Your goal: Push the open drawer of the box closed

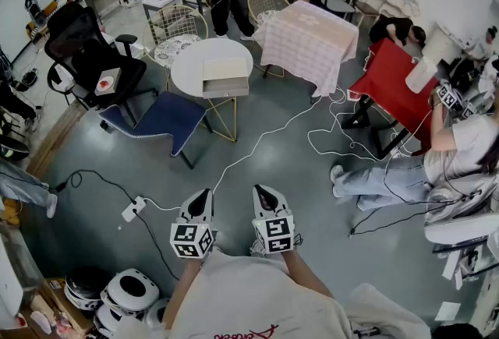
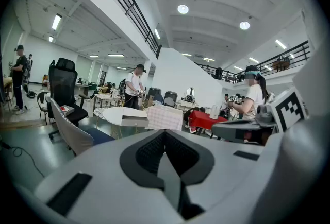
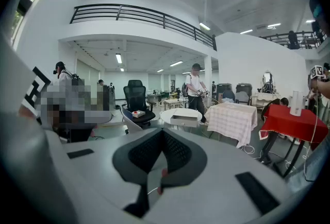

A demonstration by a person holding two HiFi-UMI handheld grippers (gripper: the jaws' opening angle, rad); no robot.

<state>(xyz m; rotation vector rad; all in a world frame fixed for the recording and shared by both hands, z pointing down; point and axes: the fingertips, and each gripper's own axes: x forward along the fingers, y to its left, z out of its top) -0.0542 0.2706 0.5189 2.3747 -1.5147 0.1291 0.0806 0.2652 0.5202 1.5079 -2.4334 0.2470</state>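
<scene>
Hovering well short of the box [image 1: 225, 77], left tool [image 1: 204, 195] and right tool [image 1: 260, 191] seem closed, empty.

I hold my left claw [image 1: 203, 195] and my right claw [image 1: 260, 191] side by side ahead of my chest, near each other but apart, both pointing forward and tipped a little downward. The left claw's jaws are together, its dark pads [image 2: 148, 152] meeting at the tip with nothing between them. The right claw's jaws are pressed together too (its pads [image 3: 176, 152] close to a narrow seam), and they grip nothing. Behind each claw sits its marker cube [image 1: 192, 240], nearest my body. My forearms [image 1: 311, 280] run back from the claws, bare below the sleeves.
</scene>
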